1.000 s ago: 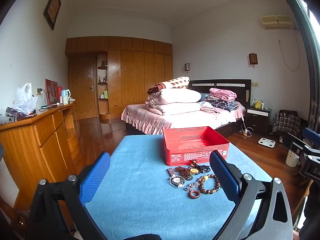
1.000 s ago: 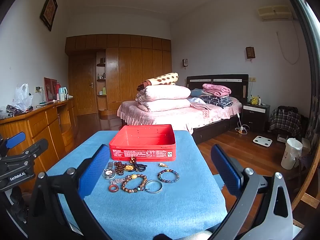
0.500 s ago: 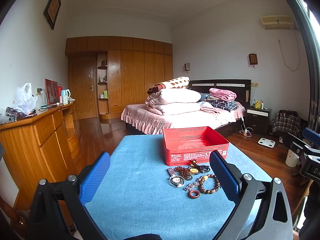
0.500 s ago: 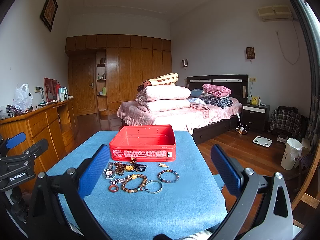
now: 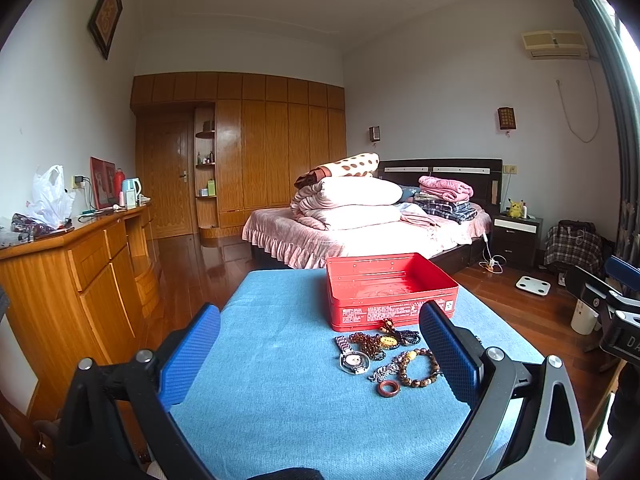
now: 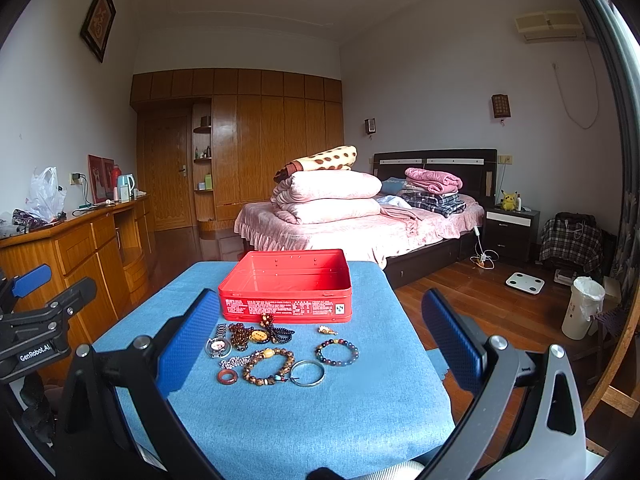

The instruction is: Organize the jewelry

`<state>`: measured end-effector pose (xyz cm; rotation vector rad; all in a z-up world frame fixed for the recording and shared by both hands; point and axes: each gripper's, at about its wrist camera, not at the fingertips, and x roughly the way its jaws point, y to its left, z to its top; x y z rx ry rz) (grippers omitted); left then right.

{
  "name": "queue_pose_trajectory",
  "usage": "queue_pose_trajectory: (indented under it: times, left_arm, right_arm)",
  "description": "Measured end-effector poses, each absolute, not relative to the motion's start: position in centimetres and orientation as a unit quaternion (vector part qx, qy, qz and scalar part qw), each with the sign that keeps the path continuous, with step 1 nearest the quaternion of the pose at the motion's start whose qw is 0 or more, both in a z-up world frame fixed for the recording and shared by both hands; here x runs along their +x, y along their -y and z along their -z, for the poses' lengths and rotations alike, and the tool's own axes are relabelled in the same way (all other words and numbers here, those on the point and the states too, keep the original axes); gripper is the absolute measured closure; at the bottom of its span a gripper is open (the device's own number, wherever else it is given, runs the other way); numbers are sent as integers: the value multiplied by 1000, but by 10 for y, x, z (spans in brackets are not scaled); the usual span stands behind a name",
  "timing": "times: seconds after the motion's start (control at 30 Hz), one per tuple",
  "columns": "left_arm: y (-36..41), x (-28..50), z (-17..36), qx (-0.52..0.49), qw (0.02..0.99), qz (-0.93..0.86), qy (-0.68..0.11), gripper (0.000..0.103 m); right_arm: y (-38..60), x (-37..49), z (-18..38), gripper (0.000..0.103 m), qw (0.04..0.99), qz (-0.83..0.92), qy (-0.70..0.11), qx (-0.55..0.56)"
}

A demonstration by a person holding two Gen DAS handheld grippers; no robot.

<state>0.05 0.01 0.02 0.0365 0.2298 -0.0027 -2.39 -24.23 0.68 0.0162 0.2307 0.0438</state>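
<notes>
**Both grippers poised, jewelry untouched**

Nothing has shifted since the earlier frames: both grippers hover as before. On the blue-clothed table (image 6: pixel 360 420), left to right, lie the wristwatch (image 6: pixel 218 346), red ring (image 6: pixel 227 377), brown bead bracelet (image 6: pixel 268 366), silver bangle (image 6: pixel 307 373) and multicoloured bead bracelet (image 6: pixel 337 352), all just in front of the empty red tin (image 6: pixel 286 294). The left gripper (image 5: pixel 320 354) and right gripper (image 6: pixel 320 344) both stand with jaws wide apart, holding nothing. The pieces lie ahead of the right gripper, centred between its jaws, so it looks better placed.
</notes>
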Motion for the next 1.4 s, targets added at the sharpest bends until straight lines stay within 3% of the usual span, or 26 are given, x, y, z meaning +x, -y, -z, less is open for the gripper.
queue_pose_trajectory:
  times: [1.4]
  left_arm:
    - [0, -4, 4, 19, 993, 2, -117, 6]
  right_arm:
    - [242, -23, -6, 5, 993, -23, -116, 8]
